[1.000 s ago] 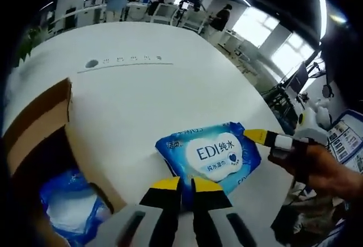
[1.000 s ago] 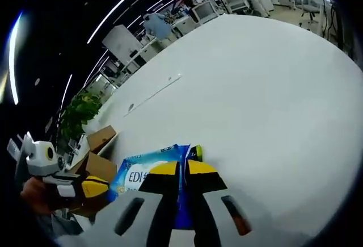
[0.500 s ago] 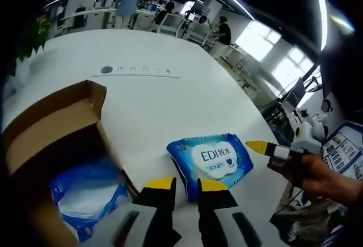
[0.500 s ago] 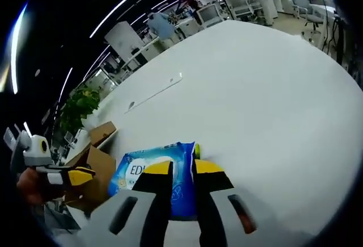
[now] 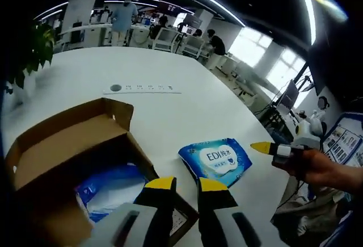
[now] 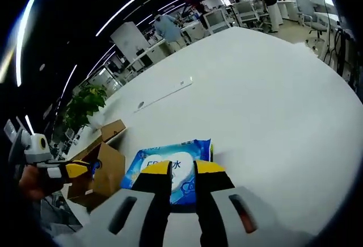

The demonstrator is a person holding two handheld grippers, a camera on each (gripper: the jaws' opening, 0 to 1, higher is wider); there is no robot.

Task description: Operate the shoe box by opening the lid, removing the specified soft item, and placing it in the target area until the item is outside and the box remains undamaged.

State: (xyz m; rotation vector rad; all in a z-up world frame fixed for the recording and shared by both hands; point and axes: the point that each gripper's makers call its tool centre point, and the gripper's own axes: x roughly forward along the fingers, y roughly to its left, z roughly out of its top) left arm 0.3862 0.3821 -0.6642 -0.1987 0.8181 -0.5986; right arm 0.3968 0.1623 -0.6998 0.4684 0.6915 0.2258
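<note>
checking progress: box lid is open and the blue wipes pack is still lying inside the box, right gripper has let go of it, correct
Not quite. The EDI wipes pack lies on the white table, outside the shoe box; the left gripper view shows it beside the box. The rest holds: the lid is open, and the right gripper is empty. A different blue pack remains in the box.

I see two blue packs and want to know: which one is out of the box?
The pack of wipes printed "EDI" lies flat on the white table, beside the cardboard box. The other blue pack sits inside the open box.
</note>
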